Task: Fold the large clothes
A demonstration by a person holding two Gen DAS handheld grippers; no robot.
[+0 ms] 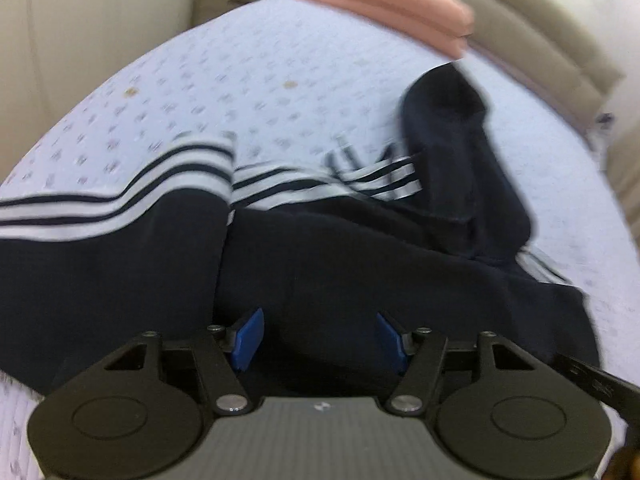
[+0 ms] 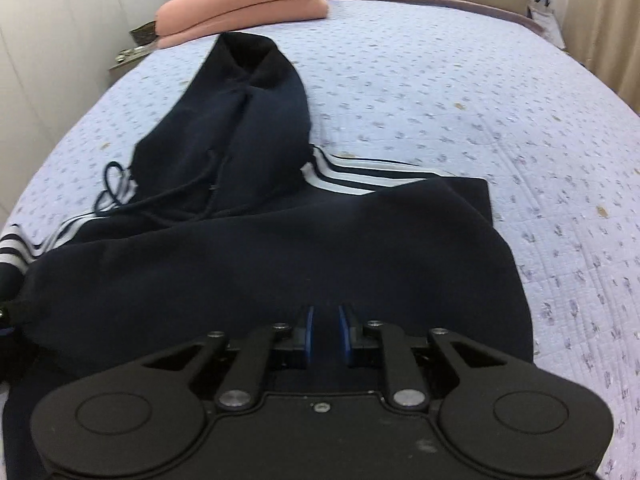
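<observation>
One dark navy hoodie (image 2: 248,264) lies spread on the lilac patterned bed cover (image 2: 460,92), its hood (image 2: 236,120) pointing toward one folded pink blanket (image 2: 240,8) at the head of the bed; three white stripes (image 2: 352,178) run along each of its two sleeves. Two hand-held grippers hang over the hoodie's body: the left hand-held gripper (image 1: 318,336) has its two blue pads wide apart with nothing clamped. The right hand-held gripper (image 2: 326,332) has its pads drawn to a narrow gap; whether cloth is pinched there cannot be told.

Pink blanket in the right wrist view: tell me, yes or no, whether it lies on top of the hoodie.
No. The folded pink blanket sits near the headboard, beyond the hoodie.
</observation>
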